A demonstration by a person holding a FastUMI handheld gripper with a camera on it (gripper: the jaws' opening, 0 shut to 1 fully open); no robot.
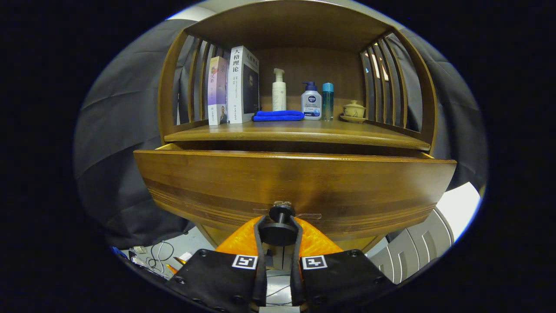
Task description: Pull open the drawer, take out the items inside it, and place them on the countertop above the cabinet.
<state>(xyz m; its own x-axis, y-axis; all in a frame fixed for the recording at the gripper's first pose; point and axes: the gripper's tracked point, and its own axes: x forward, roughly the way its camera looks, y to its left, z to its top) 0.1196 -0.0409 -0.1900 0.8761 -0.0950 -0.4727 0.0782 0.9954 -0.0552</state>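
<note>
A wooden cabinet stands ahead with its drawer pulled out toward me; the drawer front is a wide brown panel. A round black knob sticks out from the lower middle of that panel. My gripper is shut on the knob, one finger pressing each side of it. The drawer's inside is hidden behind its front panel. Above the drawer runs the countertop, a wooden shelf under an arched top.
On the countertop stand two books, a folded blue cloth, a white pump bottle, a white and blue pump bottle, a teal bottle and a lidded cup. Slatted sides flank it. Cables lie on the floor below left.
</note>
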